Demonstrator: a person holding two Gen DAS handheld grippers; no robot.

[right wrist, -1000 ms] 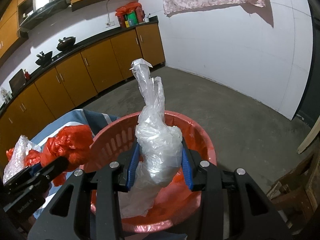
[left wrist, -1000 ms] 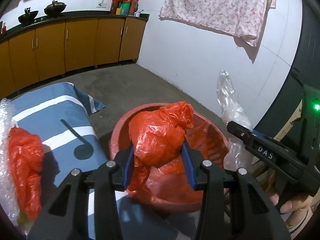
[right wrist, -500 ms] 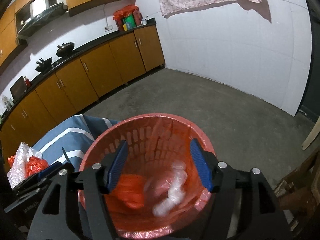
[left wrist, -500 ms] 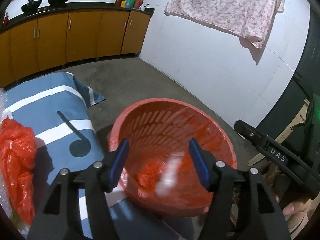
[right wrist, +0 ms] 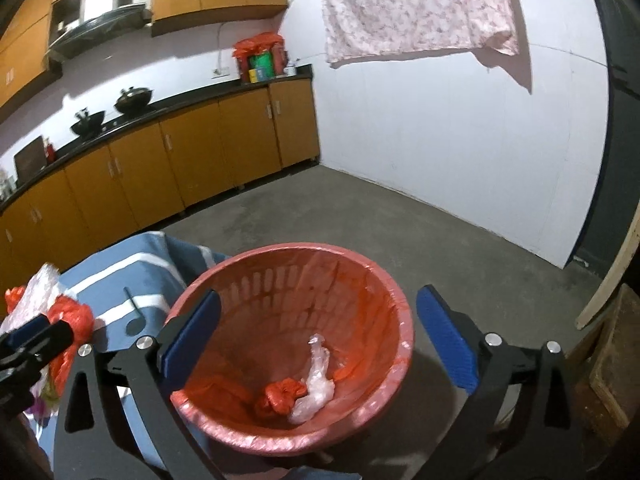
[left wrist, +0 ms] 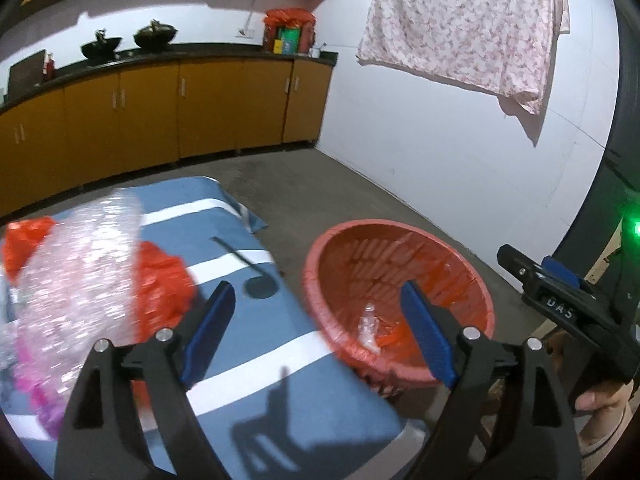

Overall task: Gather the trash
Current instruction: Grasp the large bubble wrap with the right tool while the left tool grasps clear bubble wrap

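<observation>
- Progress looks partial to us: the red basket [right wrist: 288, 344], lined with a red bag, already holds a crumpled red bag [right wrist: 280, 398] and a clear plastic wad [right wrist: 316, 380], lying touching each other at its bottom.
- Our left claw [left wrist: 316, 334] is spread wide with nothing between its blue pads; it hangs over the near right part of the striped blue tabletop [left wrist: 256, 368], by the edge next to the basket.
- Our right claw [right wrist: 320, 338] is likewise wide apart and empty, poised directly above the basket's mouth.
- Trash left to gather sits at the left side of the tabletop: a sheet of bubble wrap [left wrist: 80, 264], another red bag [left wrist: 162, 280] partly under it, and something pink [left wrist: 32, 380] near the front left corner. Motion blur keeps us from telling just how these overlap.
- The basket stands just off the tabletop's right edge; whether its rim touches the cloth we cannot tell.
- We judge the next step is a reach with the left claw to the red bag, the nearest piece; thin film may slip or snag the bubble wrap, so a firm pinch on a bunched part suits.
</observation>
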